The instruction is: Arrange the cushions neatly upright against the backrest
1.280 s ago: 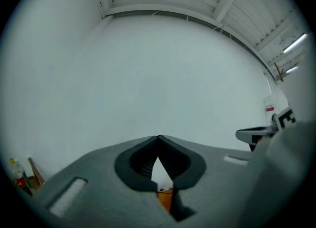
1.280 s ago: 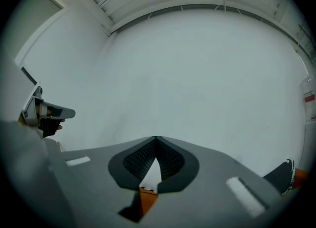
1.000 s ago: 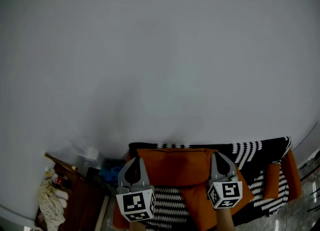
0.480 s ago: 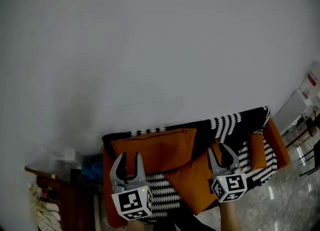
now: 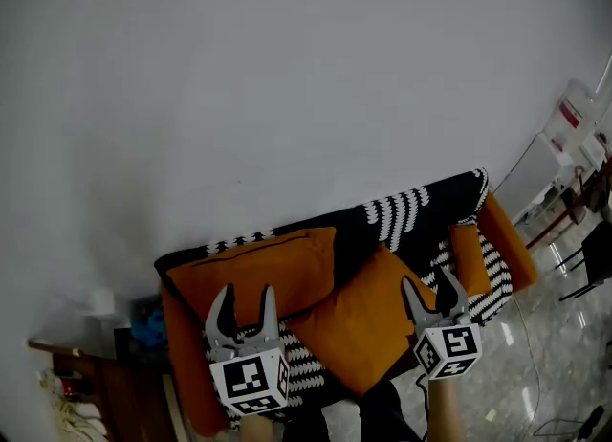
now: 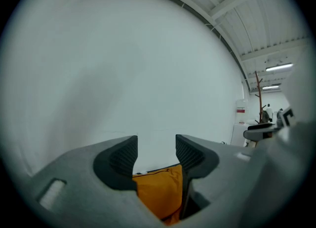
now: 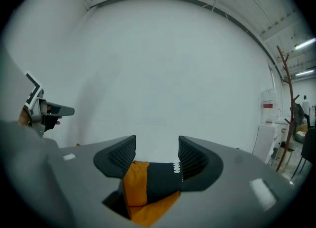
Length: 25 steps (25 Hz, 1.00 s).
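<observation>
One orange cushion [image 5: 258, 263] stands upright against the backrest of the sofa [image 5: 421, 206], which is draped in a black-and-white throw. A second orange cushion [image 5: 359, 320] lies slanted on the seat beside it. A smaller orange cushion [image 5: 469, 247] leans by the right armrest. My left gripper [image 5: 245, 298] hovers in front of the upright cushion and my right gripper [image 5: 432, 285] by the slanted one. Both have just been opening and hold nothing. In the left gripper view orange fabric [image 6: 158, 192] shows below the open left gripper [image 6: 156, 148]. The right gripper [image 7: 157, 148] frames orange cushion [image 7: 136, 187] and black throw [image 7: 160, 180].
A dark wooden side table [image 5: 91, 383] with a blue object [image 5: 148, 325] stands left of the sofa. The white wall [image 5: 287, 77] rises behind. A white appliance [image 5: 574, 115] and chair legs are at the far right on the glossy floor [image 5: 540, 364].
Both grippers, shut at the upright cushion's top corners a second ago, have opened and drawn back from it. The cushion stays against the backrest. The view has swung, showing more of the sofa.
</observation>
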Each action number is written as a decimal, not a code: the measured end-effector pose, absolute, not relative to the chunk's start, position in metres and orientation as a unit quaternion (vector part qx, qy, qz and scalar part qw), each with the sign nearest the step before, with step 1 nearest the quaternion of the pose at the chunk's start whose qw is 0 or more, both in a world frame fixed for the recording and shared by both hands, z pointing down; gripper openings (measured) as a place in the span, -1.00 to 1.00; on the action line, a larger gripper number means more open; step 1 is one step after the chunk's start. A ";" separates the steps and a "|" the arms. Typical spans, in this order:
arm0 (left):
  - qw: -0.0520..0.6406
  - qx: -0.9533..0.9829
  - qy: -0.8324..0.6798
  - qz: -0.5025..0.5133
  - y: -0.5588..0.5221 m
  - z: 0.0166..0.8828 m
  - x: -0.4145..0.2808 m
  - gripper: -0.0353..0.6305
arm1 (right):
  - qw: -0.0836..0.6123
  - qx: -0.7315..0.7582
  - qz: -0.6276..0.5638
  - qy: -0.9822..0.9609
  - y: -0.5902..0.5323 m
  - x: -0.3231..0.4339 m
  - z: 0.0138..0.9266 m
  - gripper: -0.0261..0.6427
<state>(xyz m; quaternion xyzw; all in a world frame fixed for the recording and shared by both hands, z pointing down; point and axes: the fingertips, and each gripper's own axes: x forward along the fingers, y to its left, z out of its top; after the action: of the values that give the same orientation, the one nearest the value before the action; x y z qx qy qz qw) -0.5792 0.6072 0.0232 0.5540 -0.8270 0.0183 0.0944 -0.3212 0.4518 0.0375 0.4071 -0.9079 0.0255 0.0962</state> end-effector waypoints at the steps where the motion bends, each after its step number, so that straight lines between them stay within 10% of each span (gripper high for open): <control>1: 0.094 0.553 -0.828 0.022 0.603 0.025 -0.574 -0.16 | 0.095 0.408 0.027 -0.908 0.445 -0.314 0.040 -0.10; 25: 0.166 0.349 -0.920 0.066 0.526 0.093 -0.442 -0.16 | 0.169 0.235 0.063 -0.955 0.244 -0.226 0.132 -0.06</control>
<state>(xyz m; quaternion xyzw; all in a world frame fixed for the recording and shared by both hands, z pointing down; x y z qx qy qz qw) -0.4420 0.5256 0.0927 0.3494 -0.9197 0.0664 0.1665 -0.2256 0.2441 0.1322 0.2345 -0.9552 0.0627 0.1694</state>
